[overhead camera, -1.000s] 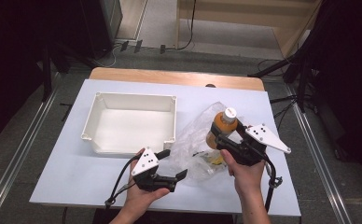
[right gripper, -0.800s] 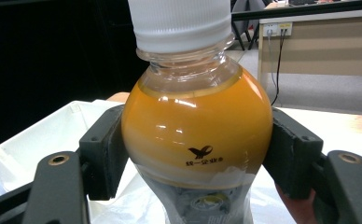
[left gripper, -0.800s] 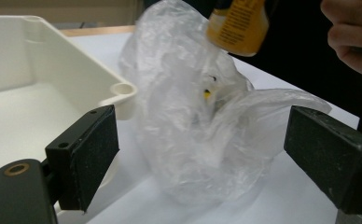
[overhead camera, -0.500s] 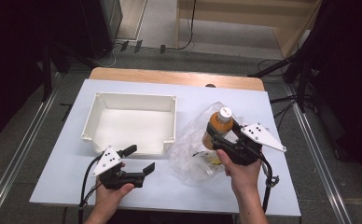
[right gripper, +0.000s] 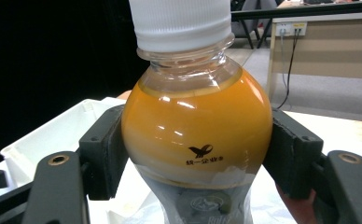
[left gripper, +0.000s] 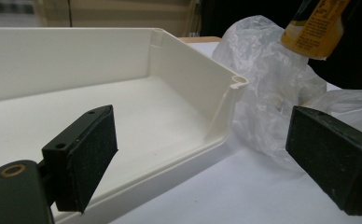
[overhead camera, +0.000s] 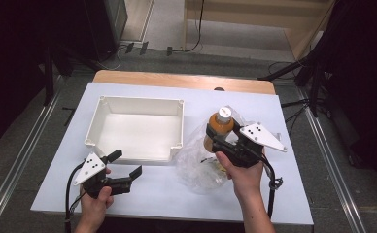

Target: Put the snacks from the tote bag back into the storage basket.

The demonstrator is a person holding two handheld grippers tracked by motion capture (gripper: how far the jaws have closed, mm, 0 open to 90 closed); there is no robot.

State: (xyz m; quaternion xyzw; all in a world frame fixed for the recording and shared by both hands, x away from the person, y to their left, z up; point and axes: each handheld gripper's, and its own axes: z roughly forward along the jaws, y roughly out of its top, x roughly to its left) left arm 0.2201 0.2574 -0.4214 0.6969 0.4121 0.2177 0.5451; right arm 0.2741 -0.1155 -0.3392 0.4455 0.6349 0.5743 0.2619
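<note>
An orange drink bottle (overhead camera: 219, 128) with a white cap is held upright above a crumpled clear plastic bag (overhead camera: 197, 165), with my right gripper (overhead camera: 214, 137) shut on it. In the right gripper view both pads press the sides of the bottle (right gripper: 195, 135) just below its neck. My left gripper (overhead camera: 126, 165) stands open at the table's front left, by the near wall of the white tray (overhead camera: 177, 104). Between its wide-apart jaws in the left gripper view nothing is held; beyond them are the tray's corner (left gripper: 235, 84), the bag (left gripper: 268, 84) and the bottle's lower end (left gripper: 316, 25).
The white tray is empty and takes up the table's middle left. A wooden strip (overhead camera: 177, 80) runs along the table's far edge. Cables trail from both grippers over the near edge. Dark floor and metal rails flank the table.
My left gripper has drawn away from the bag to the left along the table's front. The right gripper has lifted the bottle slightly, clear of the bag.
</note>
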